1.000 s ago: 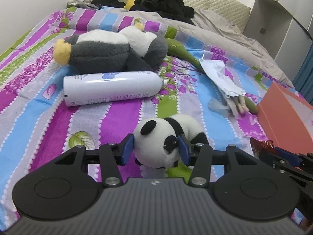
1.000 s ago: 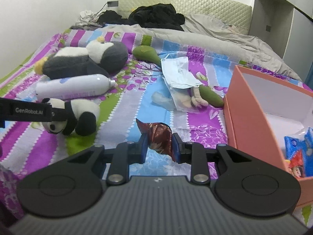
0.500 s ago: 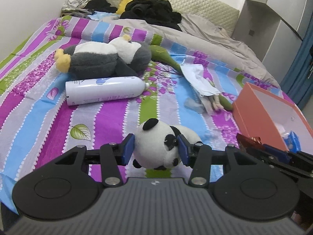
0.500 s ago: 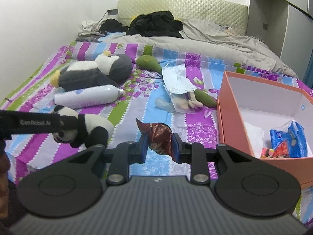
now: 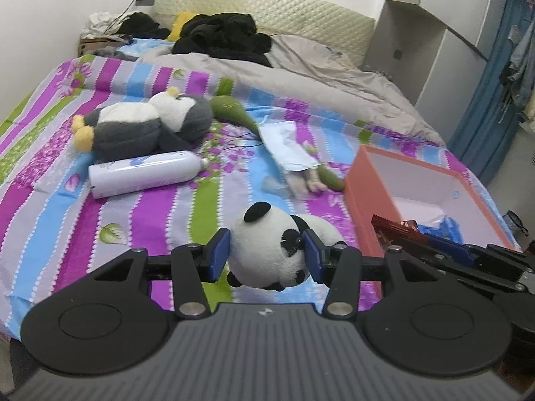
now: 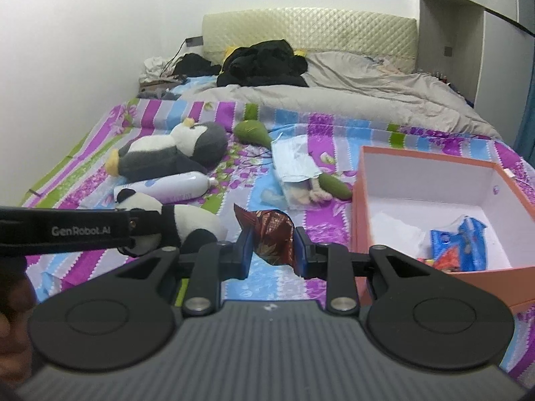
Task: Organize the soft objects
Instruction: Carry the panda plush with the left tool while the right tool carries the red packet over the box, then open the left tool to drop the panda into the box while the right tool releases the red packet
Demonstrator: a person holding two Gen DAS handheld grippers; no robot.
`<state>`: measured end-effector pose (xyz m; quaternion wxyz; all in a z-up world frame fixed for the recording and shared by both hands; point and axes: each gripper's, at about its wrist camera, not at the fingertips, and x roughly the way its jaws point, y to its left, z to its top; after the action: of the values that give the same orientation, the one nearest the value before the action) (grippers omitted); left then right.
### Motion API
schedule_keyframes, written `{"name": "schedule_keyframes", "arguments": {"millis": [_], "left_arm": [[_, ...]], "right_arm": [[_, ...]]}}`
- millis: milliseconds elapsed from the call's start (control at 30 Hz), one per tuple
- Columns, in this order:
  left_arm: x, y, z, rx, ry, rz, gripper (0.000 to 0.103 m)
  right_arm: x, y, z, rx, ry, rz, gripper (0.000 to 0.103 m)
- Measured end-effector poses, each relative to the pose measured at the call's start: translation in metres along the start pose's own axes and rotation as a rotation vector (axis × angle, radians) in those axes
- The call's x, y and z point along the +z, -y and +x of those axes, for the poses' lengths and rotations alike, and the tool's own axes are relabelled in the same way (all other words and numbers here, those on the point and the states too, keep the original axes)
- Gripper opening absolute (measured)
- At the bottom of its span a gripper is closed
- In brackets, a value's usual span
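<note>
Tongs in both hands are carrying something: the left tongs point(image 5: 266, 255) are squeezing a small panda plush point(image 5: 267, 250) across its head, blue pads point(image 5: 219, 255) sinking into the fur on either side, and the toy is hanging clear of the striped bedspread point(image 5: 67, 200). The right tongs point(image 6: 272, 249) are pinching a dark red foil snack wrapper point(image 6: 267, 230) at a much narrower gap, with its crinkled top sticking up above the pads. Both loads are sitting near the orange box point(image 6: 361, 220), which is lying open on the bed to the right and already holding a blue packet point(image 6: 458, 247) and some white paper. Judging by how the stuffing is yielding, the panda is looking light and very compressible, so a grip across the head should be holding well enough, though the loose body is dangling and could be swinging or snagging the box wall; a hold nearer the middle of the toy would be steadier. The wrapper is looking thin, slick and nearly weightless, likely to be slipping out if the pads ease at all. On the bed, a larger penguin plush point(image 5: 143, 127), a white spray bottle point(image 5: 143, 173) and a green plush carrot point(image 5: 234, 110) are lying well apart from the box.
</note>
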<state>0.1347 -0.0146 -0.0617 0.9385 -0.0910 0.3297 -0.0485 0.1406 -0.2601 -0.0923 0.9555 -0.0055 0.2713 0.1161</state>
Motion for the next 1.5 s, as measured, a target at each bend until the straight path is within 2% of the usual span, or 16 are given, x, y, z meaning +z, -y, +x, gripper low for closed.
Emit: {"name": "schedule_keyframes", "arguments": {"millis": [167, 400, 700, 900, 1167, 1400, 1500], "left_arm": [[0.008, 0.031, -0.004, -0.035, 0.004, 0.021, 0.053], [0.014, 0.084, -0.003, -0.138, -0.01, 0.086, 0.053], [0.021, 0.147, 0.033, -0.253, -0.072, 0.157, 0.053], [0.034, 0.182, 0.074, -0.279, -0.114, 0.182, 0.053], [0.051, 0.222, 0.141, -0.28, -0.184, 0.213, 0.054], [0.054, 0.241, 0.198, -0.266, -0.258, 0.221, 0.054], [0.052, 0.246, 0.213, -0.267, -0.279, 0.232, 0.056]], "right_arm": [[0.007, 0.026, -0.018, -0.039, 0.017, 0.026, 0.03], [0.008, 0.068, -0.044, -0.131, 0.035, 0.074, 0.03], [0.002, 0.13, -0.051, -0.258, 0.005, 0.156, 0.03], [0.007, 0.177, -0.035, -0.301, -0.02, 0.199, 0.03], [0.013, 0.237, 0.01, -0.345, -0.087, 0.232, 0.03], [0.004, 0.278, 0.055, -0.361, -0.206, 0.305, 0.031], [-0.002, 0.288, 0.067, -0.348, -0.229, 0.325, 0.03]]}}
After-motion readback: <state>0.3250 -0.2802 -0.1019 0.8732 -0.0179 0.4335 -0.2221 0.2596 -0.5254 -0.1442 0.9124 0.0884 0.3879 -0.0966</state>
